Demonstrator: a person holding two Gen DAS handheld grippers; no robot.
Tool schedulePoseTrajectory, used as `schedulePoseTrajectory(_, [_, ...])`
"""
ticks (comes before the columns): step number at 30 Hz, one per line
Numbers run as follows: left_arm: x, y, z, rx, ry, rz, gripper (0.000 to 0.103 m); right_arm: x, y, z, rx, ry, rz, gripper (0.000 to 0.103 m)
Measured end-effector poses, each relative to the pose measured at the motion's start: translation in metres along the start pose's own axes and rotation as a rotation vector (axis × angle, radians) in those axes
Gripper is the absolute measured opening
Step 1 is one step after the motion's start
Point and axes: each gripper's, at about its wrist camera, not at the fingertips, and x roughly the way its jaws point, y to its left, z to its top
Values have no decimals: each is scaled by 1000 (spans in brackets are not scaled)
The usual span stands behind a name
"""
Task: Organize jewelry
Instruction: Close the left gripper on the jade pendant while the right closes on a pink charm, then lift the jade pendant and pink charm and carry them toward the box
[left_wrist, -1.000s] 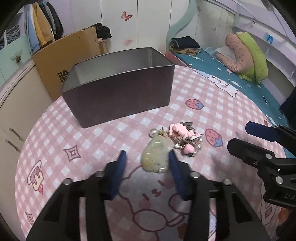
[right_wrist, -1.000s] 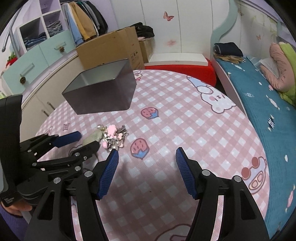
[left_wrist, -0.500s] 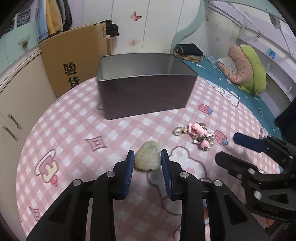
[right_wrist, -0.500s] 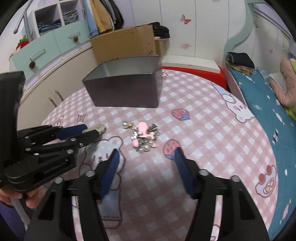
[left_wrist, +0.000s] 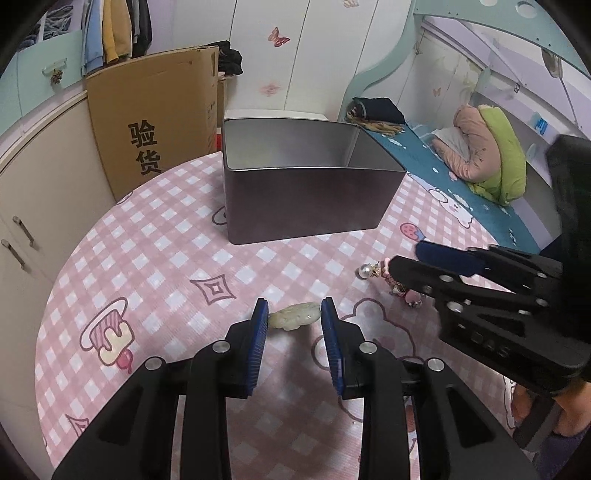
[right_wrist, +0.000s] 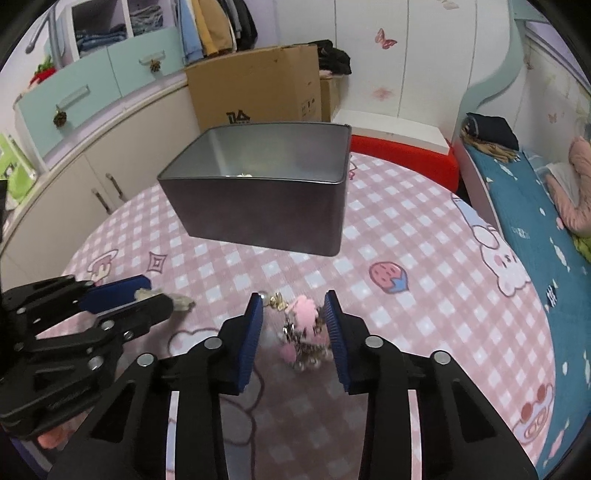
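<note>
Left claw (left_wrist: 291, 314): blue-padded fingers set narrowly, clamped on a pale green stone pendant (left_wrist: 295, 315) that spans the gap from pad to pad. The pendant sits at the fingertips, above the pink checked tablecloth (left_wrist: 155, 266). In the right wrist view the same claw (right_wrist: 147, 295) enters from the left with the pendant (right_wrist: 179, 300) poking out beyond its tips.

Right claw (right_wrist: 293, 314): fingers moderately apart, straddling a cluster of pink charms and beads (right_wrist: 304, 332) that lies on the cloth between the pads. The picture is blurred here, so contact between pads and cluster cannot be told; no grip is evident. A pearl and gold piece (right_wrist: 271, 299) lies just ahead of its left fingertip. From the left wrist view, this claw (left_wrist: 410, 258) reaches in from the right, covering most of the cluster (left_wrist: 402, 291), with the pearl (left_wrist: 364, 272) showing just beyond its tip.

Dark metal tin (left_wrist: 306, 199): open-topped, rectangular, standing on the cloth straight ahead of both claws, well apart from them. A small pale item (right_wrist: 243, 175) shows on its floor in the right wrist view.
</note>
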Motion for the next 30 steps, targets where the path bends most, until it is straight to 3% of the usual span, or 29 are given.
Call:
schedulePoseTrajectory(3, [0, 2, 0, -2, 2, -8, 28, 5, -2, 1, 1, 13, -1, 21])
schedulePoseTrajectory(9, [1, 6, 3, -11, 6, -21, 28, 7, -8, -5, 11, 22, -1, 21])
schedulePoseTrajectory(12, [4, 6, 4, -10, 11, -25, 28, 5, -11, -7, 15, 18, 9, 15])
schedulePoseTrajectory(16, [6, 4, 5, -10, 14, -28, 28, 2, -13, -8, 18, 19, 29, 14])
schedulePoseTrajectory(26, [-6, -3, 10, -1, -10, -69, 27, -43, -32, -1, 118, -74, 163, 11])
schedulePoseTrajectory(30, [-13, -8, 15, 12, -28, -85, 27, -62, -36, 4, 119, -115, 159, 10])
